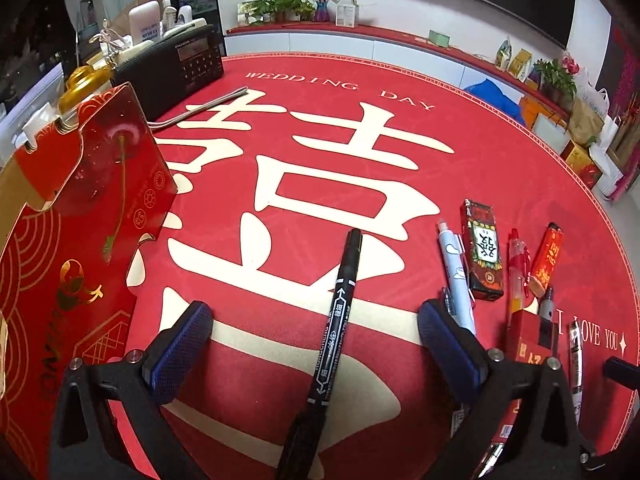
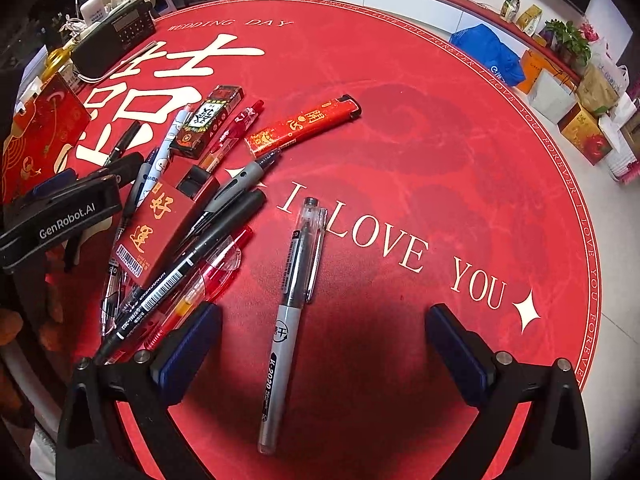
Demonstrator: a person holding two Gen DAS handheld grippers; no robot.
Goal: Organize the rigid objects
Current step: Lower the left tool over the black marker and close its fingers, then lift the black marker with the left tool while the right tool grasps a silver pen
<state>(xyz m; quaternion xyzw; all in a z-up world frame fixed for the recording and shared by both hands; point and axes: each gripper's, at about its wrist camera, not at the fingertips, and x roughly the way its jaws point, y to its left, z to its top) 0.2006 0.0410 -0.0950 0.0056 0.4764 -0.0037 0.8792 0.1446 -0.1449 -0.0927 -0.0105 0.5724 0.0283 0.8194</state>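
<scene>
Here the left gripper (image 1: 316, 344) stands wide apart over the round red table mat (image 1: 400, 80), a black marker (image 1: 338, 312) lying loose on the mat between its blue pads (image 1: 188, 344), touched by neither. Toward the mat's left edge a red and gold box (image 1: 80, 220) stands tilted, with a black radio (image 1: 180, 68) behind it at the far left edge. The right gripper (image 2: 324, 344) is spread just as wide near the mat's front edge, and a grey gel pen (image 2: 290, 308) with a clear cap lies untouched between its fingers. Just left of that pen sits a jumbled heap: a red card pack (image 2: 160, 228), a long black marker (image 2: 188, 264), a red pen (image 2: 204, 280) and, further back, a red lighter (image 2: 304, 124)
</scene>
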